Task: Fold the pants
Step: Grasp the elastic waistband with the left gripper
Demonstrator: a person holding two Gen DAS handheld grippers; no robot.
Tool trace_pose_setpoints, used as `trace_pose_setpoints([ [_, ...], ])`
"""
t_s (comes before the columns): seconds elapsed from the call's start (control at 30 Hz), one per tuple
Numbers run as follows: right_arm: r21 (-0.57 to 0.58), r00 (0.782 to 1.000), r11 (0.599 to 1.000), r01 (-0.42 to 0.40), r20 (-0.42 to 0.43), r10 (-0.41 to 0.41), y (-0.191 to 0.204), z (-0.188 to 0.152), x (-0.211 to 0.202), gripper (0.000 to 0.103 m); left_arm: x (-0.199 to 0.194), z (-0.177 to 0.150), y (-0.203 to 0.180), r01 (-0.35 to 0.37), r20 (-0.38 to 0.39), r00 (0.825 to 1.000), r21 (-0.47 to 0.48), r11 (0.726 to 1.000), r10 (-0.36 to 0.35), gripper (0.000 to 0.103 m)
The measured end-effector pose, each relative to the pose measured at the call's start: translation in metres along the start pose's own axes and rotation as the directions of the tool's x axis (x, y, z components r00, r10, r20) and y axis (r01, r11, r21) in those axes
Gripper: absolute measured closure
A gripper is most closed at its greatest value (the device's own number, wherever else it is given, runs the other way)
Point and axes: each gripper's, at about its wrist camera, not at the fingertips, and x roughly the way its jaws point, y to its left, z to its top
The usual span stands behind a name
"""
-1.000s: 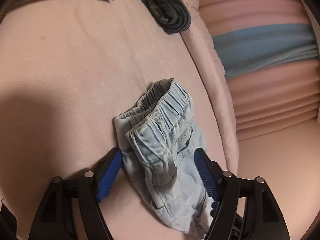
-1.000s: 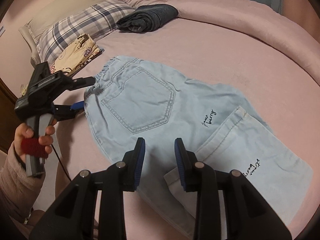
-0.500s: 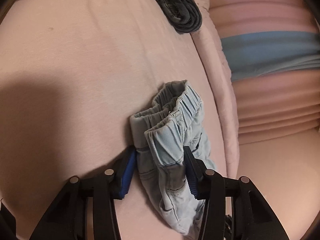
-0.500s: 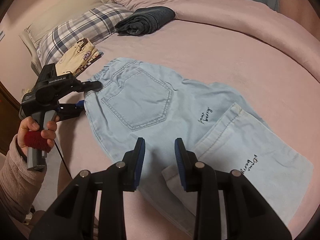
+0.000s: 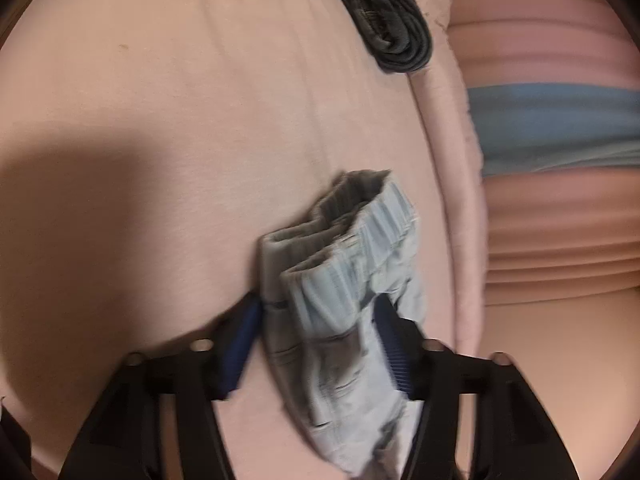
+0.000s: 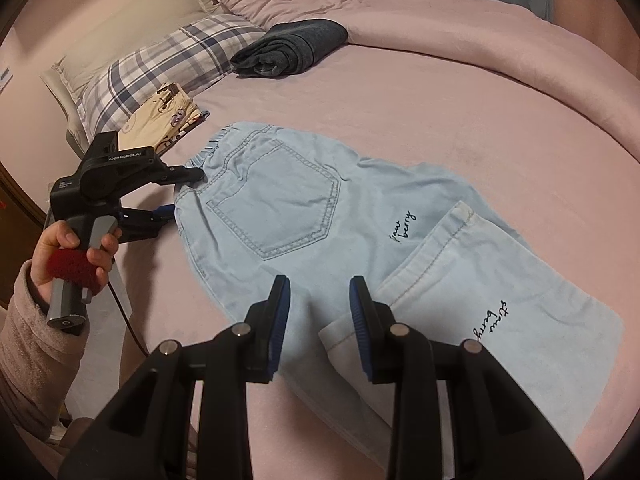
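Observation:
Light blue denim pants [image 6: 280, 208] lie flat on the pink bed, back pocket up, with one leg folded back over the other at the lower right. My left gripper [image 6: 186, 194] straddles the waistband corner at the pants' left end. In the left wrist view the bunched elastic waistband [image 5: 348, 280] sits between its blue pads, and the left gripper [image 5: 316, 302] has its jaws opening, not pressing the cloth. My right gripper [image 6: 320, 282] hovers over the near edge of the pants, jaws apart, nothing gripped.
A folded dark denim garment [image 6: 288, 46] rests at the back near a rolled pink duvet [image 6: 440, 28]. A plaid pillow [image 6: 160, 68] and a cream patterned cloth [image 6: 160, 120] lie left. A person's hand [image 6: 60, 240] in a pink sleeve holds the left gripper.
The left jaws narrowed onto the waistband half a second ago and have widened again; that gripper also rolled a little. The right gripper has stayed where it was.

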Motion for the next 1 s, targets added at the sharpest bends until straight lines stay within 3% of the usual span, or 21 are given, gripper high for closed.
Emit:
trace_pose_setpoints([
  [0.03, 0.001, 1.000, 1.000, -0.002, 0.001, 0.002, 0.000, -0.001, 0.000, 0.071, 0.001, 0.001, -0.001, 0.021, -0.001, 1.000, -0.008, 1.000, -0.021, 0.025],
  [0.13, 0.000, 1.000, 1.000, -0.006, -0.001, 0.006, 0.001, -0.002, 0.000, 0.071, 0.005, 0.001, -0.013, -0.003, 0.005, 1.000, 0.034, 0.999, 0.003, 0.024],
  [0.23, -0.006, 1.000, 1.000, -0.010, 0.000, 0.010, 0.006, -0.002, 0.000, 0.071, 0.005, -0.004, -0.010, -0.008, 0.011, 1.000, 0.067, 0.998, 0.008, 0.057],
  [0.37, -0.023, 1.000, 1.000, -0.011, -0.005, 0.011, 0.010, -0.005, 0.001, 0.071, 0.000, -0.008, -0.003, 0.008, 0.022, 1.000, 0.070, 0.998, -0.009, 0.068],
  [0.53, -0.012, 1.000, 1.000, -0.007, -0.015, 0.006, 0.007, -0.005, 0.008, 0.072, -0.010, -0.014, -0.016, 0.047, 0.056, 0.997, 0.124, 0.991, -0.055, 0.074],
  [0.8, 0.084, 0.996, 0.993, 0.083, 0.022, -0.085, -0.023, -0.004, -0.005, 0.072, -0.022, -0.037, -0.075, 0.080, 0.088, 0.989, 0.368, 0.926, -0.120, 0.076],
  [1.0, 0.117, 0.999, 0.992, 0.053, -0.013, -0.052, -0.032, -0.012, 0.010, 0.072, -0.021, -0.054, -0.099, 0.067, 0.084, 0.989, 0.463, 0.884, -0.118, 0.076],
])
